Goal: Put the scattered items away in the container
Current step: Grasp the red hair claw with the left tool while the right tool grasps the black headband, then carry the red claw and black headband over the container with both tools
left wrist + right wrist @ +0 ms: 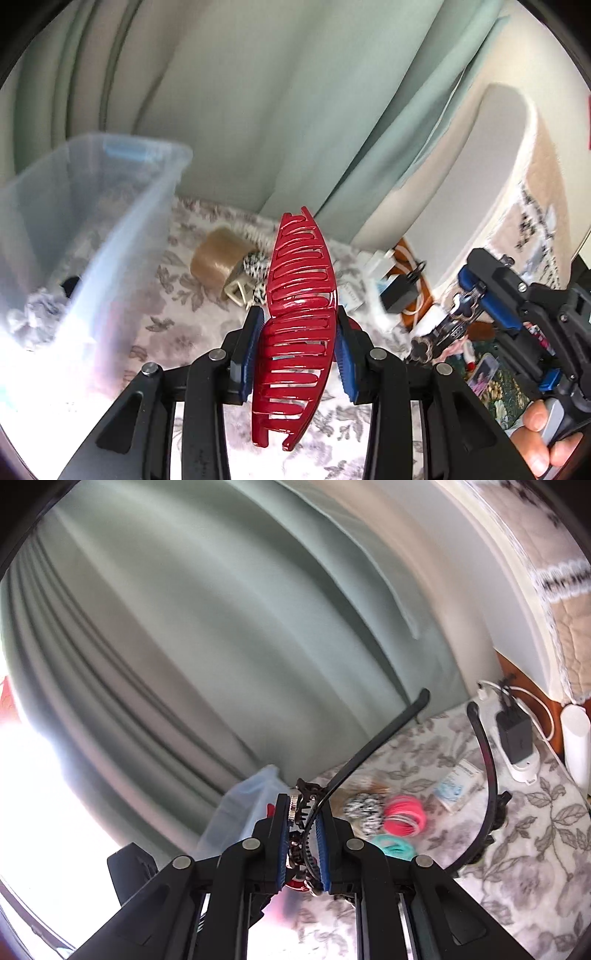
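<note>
Glossy red plastic hair clip [295, 325], long, curved w/ slotted teeth, pinched upright in left hand-held gripper [295, 350]. Clear plastic bin [92, 206] ahead-left. Right hand-held gripper [303, 845] clamps thin black toothed headband [369, 753].

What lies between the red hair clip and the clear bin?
In the left wrist view, only bare floral cloth lies between the red hair clip and the clear bin; the tape roll sits farther back.

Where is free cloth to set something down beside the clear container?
Bare floral cloth lies between the clear container and the tape roll. It is crowded behind the tape roll, and around the pink hair ties and teal ties.
</note>
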